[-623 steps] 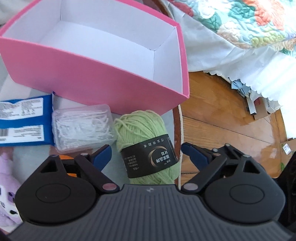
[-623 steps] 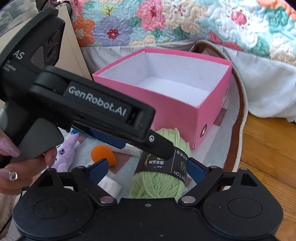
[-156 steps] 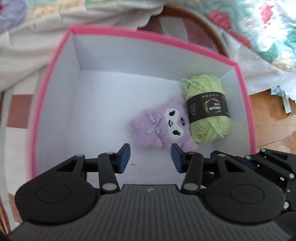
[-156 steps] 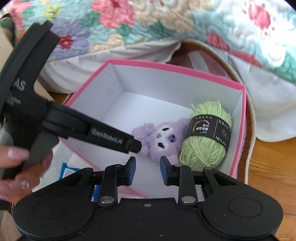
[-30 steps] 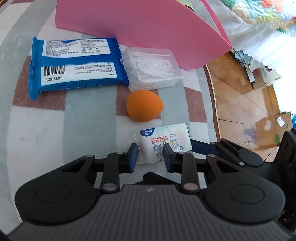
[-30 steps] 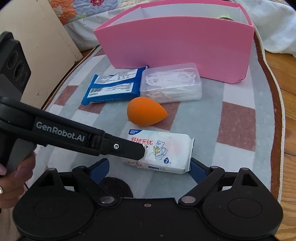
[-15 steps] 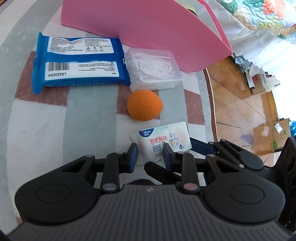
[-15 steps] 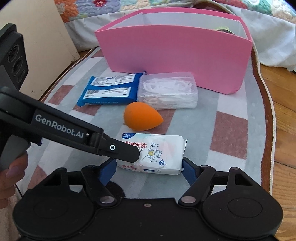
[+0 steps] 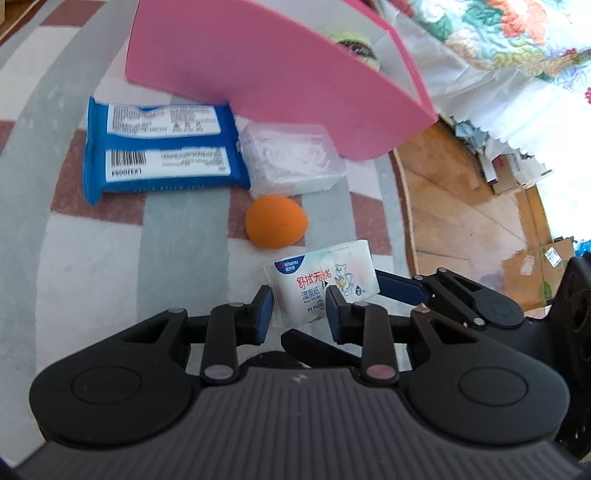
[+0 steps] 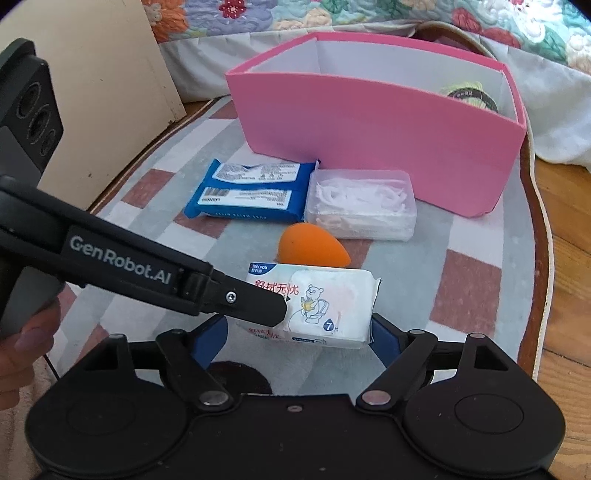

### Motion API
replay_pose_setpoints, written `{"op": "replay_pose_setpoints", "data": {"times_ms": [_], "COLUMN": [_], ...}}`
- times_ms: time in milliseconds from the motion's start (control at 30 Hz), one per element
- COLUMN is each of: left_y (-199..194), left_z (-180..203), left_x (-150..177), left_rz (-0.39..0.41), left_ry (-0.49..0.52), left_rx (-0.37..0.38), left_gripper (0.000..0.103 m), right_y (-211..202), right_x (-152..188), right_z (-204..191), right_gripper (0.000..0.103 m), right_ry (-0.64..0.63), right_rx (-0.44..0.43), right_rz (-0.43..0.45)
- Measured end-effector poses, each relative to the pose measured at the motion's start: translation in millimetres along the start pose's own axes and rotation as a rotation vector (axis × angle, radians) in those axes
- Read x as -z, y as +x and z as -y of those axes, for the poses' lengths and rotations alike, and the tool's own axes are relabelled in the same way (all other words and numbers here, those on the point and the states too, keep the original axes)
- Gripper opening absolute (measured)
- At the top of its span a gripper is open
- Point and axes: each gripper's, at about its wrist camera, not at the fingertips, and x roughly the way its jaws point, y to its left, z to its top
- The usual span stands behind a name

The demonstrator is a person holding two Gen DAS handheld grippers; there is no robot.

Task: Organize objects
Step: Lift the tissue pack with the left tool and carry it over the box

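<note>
Closest in, the left gripper is clamped on the near end of the small white wipes packet, its blue pads pinching the wrapper from both sides, and in the right wrist view the packet sits raised off the rug with that black finger across its left end. The right gripper straddles the same packet lengthwise; its jaws have just been opening a touch, and the blue pads stand at either end of the packet, the right one just at the wrapper's edge, though whether they actually press on it I cannot tell. At the left edge of the right wrist view a hand grips the left tool's handle. Just beyond the packet lies the orange makeup sponge on the checked rug, pointed end toward the right. Behind it, side by side and touching, are the blue wipes pack on the left and the clear plastic box of floss picks on the right. Both sit right against the front wall of the pink box, and over its rim the green yarn ball peeks out in the far right corner. Past the box, a floral quilt drapes down, with wooden floor off to the right.
</note>
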Motion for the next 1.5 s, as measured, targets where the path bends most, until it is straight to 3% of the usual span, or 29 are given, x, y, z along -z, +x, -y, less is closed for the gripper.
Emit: {"op": "replay_pose_setpoints", "data": {"times_ms": [300, 467, 667, 800, 1067, 1200, 1500], "left_y": [-11.1, -26.3, -43.6, -55.7, -75.1, -79.0, -91.5], "left_z": [-2.9, 5.6, 0.3, 6.4, 36.2, 42.8, 61.2], "left_x": [4.4, -1.0, -9.3, -18.3, -36.0, -42.9, -67.5], "left_rz": [0.053, 0.083, 0.092, 0.113, 0.137, 0.098, 0.105], "left_ry": [-0.064, -0.025, -0.044, -0.030, 0.051, 0.051, 0.106], "left_rx": [0.005, 0.000, 0.030, 0.032, -0.062, -0.065, -0.090], "left_gripper": [0.029, 0.029, 0.029, 0.029, 0.029, 0.029, 0.033], "right_y": [-10.1, -18.7, -34.9, -44.0, -56.6, -60.5, -72.1], "right_x": [-4.7, -8.8, -19.9, -31.5, -52.1, -60.5, -83.6], "right_z": [-11.4, -20.2, -28.8, -27.2, -28.7, -32.1, -28.5], "right_gripper": [0.089, 0.088, 0.071, 0.068, 0.068, 0.068, 0.068], "right_ry": [-0.068, -0.108, -0.181, -0.184, -0.187, -0.221, -0.224], "right_rx": [0.012, 0.020, 0.041, 0.034, 0.008, 0.032, 0.018], "right_rz": [0.040, 0.069, 0.121, 0.137, 0.131, 0.116, 0.136]}}
